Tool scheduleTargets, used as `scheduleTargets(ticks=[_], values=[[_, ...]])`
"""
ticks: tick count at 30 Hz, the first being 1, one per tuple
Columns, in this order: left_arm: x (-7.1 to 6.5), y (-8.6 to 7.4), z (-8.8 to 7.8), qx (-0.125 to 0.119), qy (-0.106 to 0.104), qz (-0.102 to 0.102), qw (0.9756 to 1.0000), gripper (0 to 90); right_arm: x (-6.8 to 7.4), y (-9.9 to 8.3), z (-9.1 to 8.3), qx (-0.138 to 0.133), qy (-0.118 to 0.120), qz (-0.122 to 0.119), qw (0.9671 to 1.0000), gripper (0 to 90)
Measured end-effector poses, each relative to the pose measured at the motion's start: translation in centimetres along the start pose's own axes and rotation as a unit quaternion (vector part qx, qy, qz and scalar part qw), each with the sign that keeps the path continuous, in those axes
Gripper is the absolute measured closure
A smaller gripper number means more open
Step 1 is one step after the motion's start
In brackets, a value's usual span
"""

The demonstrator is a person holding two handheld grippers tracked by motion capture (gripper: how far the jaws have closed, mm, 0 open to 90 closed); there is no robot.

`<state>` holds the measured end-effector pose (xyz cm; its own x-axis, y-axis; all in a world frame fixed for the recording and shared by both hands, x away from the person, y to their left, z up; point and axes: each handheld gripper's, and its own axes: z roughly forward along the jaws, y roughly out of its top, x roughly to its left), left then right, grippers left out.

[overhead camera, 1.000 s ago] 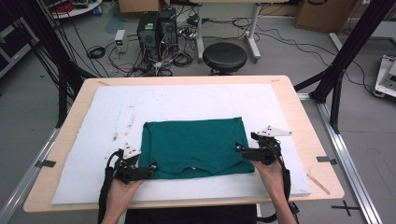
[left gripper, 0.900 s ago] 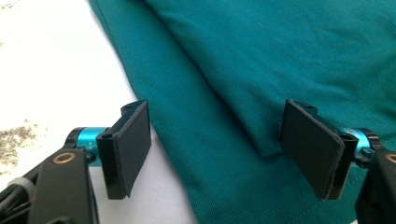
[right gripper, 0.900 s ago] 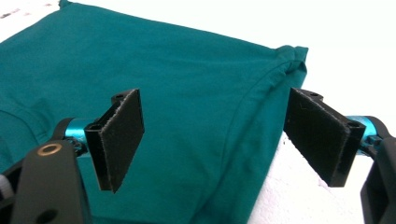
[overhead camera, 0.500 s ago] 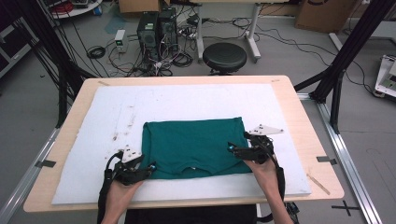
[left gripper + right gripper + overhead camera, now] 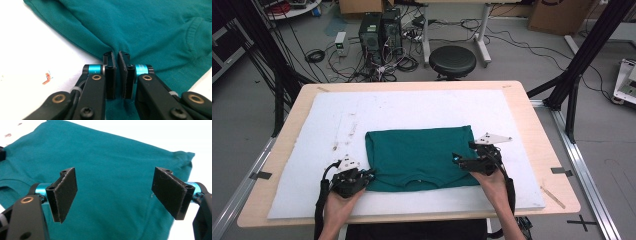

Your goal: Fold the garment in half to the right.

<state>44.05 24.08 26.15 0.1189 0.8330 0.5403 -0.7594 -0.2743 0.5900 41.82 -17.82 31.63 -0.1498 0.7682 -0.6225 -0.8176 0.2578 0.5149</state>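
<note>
Wooden tabletop (image 5: 557,165) with a white mat (image 5: 412,110) on it; cluttered lab floor behind. Nearest you, your left claw (image 5: 368,175) has just been closing and is now pinched on the near left edge of the green T-shirt (image 5: 422,155), a small ridge of cloth bunched between the pads (image 5: 110,75). Your right claw (image 5: 459,161) is wide open over the shirt's right side, pads (image 5: 63,192) apart with nothing between them. The shirt lies on the near half of the mat, already folded to a rectangle, collar toward you.

Progress, as I read it: sleeves look tucked in, one corner gripped, right grab not yet made, cross fold still to do.

Can't tell how many layers the left claw caught, nor whether the right pads touch cloth. Beyond the tabletop: stool (image 5: 452,61), PC towers (image 5: 379,30), cables.
</note>
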Motion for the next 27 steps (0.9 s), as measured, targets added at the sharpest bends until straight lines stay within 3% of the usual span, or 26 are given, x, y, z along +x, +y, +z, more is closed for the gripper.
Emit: scheduleTargets(ticks=[6, 13, 17, 22, 27], values=[[-0.1, 0.5, 0.0, 0.018, 0.003, 0.040, 0.9990, 85.5, 0.7, 1.3, 0.9, 0.010, 0.037, -0.016, 0.9991, 20.9], [0.8, 0.2, -0.3, 0.008, -0.014, 0.029, 0.9994, 85.5, 2.2, 3.3, 2.3, 0.015, 0.048, -0.041, 0.9979, 20.9], [0.7, 0.0, -0.2, 0.001, -0.014, 0.036, 0.9993, 85.5, 3.0, 4.3, 3.2, 0.018, 0.057, -0.055, 0.9967, 20.9], [0.2, -0.1, -0.2, 0.000, 0.002, 0.058, 0.9983, 85.5, 3.8, 5.7, 4.6, 0.022, 0.065, -0.068, 0.9953, 20.9], [0.7, -0.1, -0.2, 0.002, -0.012, 0.042, 0.9990, 85.4, 4.7, 7.4, 6.2, 0.031, 0.082, -0.085, 0.9925, 24.9]])
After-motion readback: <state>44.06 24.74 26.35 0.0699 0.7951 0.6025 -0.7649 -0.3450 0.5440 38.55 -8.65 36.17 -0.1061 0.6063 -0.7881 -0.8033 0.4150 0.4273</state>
